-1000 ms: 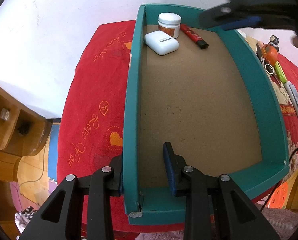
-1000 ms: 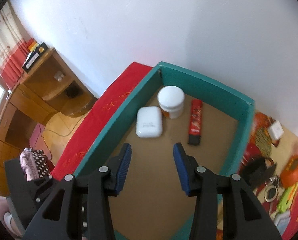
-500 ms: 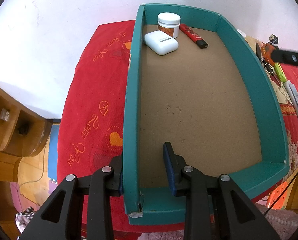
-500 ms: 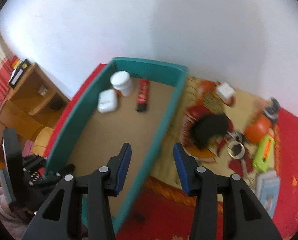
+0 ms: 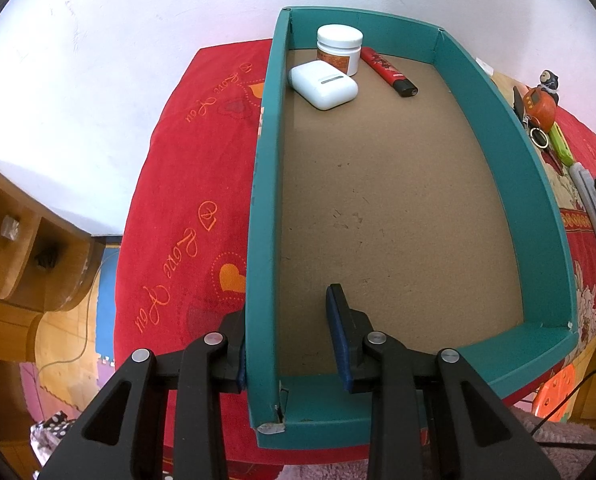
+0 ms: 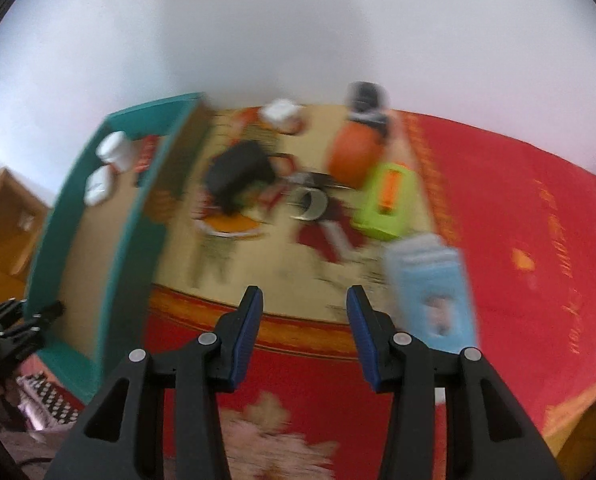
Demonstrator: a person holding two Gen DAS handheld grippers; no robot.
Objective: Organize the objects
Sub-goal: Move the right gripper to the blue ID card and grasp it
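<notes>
A teal box (image 5: 494, 112) with a brown floor lies on a red cloth. At its far end sit a white jar (image 5: 340, 50), a white earbud case (image 5: 323, 84) and a red marker (image 5: 388, 72). My left gripper (image 5: 288, 312) is shut on the box's left wall near the front corner, one finger outside and one inside. My right gripper (image 6: 304, 294) hovers over the cloth to the right of the box (image 6: 118, 208); its jaws are opening with nothing between them. Ahead of it, blurred, lie a black object (image 6: 238, 174), an orange toy (image 6: 352, 152), a green item (image 6: 386, 200) and a light blue item (image 6: 430, 284).
A small white box (image 6: 280, 112) and a key ring (image 6: 310, 200) also lie on the patterned cloth. A white wall rises behind the table. A wooden shelf unit (image 5: 14, 248) stands lower left. The table's front edge runs just below the box.
My right gripper swept rightward from above the box's far end to over the cloth with the loose items, rolling as it went. The left gripper and the box stayed still.
</notes>
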